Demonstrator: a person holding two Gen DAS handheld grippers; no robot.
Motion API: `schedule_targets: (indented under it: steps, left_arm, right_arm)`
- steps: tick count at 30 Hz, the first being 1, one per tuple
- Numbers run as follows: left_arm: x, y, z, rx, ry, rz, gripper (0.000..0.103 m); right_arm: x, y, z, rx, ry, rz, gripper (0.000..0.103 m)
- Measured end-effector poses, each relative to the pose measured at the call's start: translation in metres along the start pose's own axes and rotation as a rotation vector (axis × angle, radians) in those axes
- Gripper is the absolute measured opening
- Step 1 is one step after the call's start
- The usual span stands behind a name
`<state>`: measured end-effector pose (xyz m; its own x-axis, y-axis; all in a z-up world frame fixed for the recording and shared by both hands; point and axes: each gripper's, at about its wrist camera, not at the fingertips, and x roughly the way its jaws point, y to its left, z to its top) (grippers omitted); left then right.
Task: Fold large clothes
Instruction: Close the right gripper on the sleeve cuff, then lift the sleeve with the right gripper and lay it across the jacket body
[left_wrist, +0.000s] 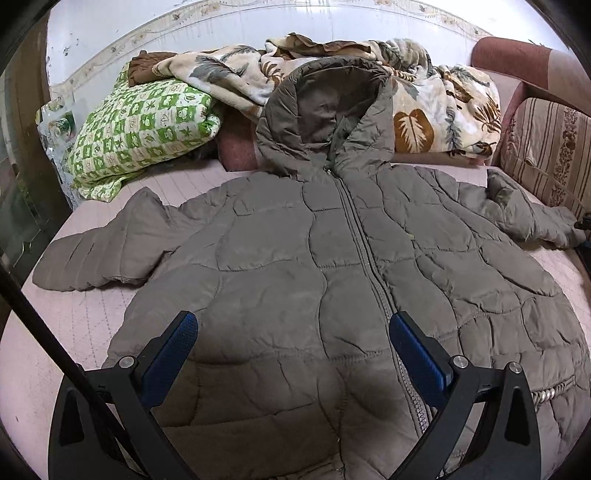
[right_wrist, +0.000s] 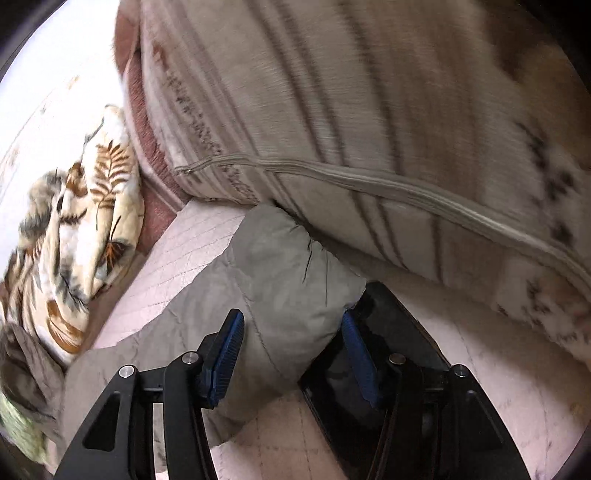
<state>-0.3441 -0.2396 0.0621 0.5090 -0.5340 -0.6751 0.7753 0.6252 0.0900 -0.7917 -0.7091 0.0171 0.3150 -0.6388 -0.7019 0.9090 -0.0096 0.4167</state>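
Note:
A grey-brown quilted hooded jacket (left_wrist: 295, 258) lies zipped and face up on the pink bed sheet (left_wrist: 55, 332), hood (left_wrist: 325, 103) at the far end and both sleeves spread out. My left gripper (left_wrist: 293, 321) hovers open over the jacket's lower front, just left of the zip, with nothing between its blue pads. In the right wrist view, my right gripper (right_wrist: 291, 314) straddles the cuff end of the jacket's right sleeve (right_wrist: 280, 266). The puffy sleeve lies between the jaws and is not squeezed, so the gripper is open.
A striped cushion (right_wrist: 369, 110) leans close behind the sleeve end. A flat glossy black slab (right_wrist: 406, 332) lies on the sheet under the right finger. A leaf-print blanket (left_wrist: 443, 103) and a green patterned pillow (left_wrist: 140, 129) are piled at the bed's far side.

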Motion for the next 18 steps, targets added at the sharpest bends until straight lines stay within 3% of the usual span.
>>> schedule_targets:
  steps: [1, 3, 13, 18]
  left_arm:
    - [0.0, -0.001, 0.0, 0.003, -0.002, 0.001, 0.103]
    - [-0.001, -0.001, 0.0, 0.006, -0.005, 0.002, 0.103]
    - [-0.01, 0.001, -0.001, 0.001, -0.023, -0.006, 0.103]
    - [-0.021, 0.004, 0.0, -0.01, -0.048, -0.006, 0.103]
  right_arm:
    - [0.003, 0.001, 0.0, -0.019, 0.009, -0.013, 0.023]
    - [0.002, -0.003, 0.0, 0.02, 0.004, 0.014, 0.015]
    - [-0.085, 0.049, 0.015, -0.063, -0.207, 0.063, 0.009]
    - [-0.145, 0.098, 0.015, -0.135, -0.277, 0.191, 0.005]
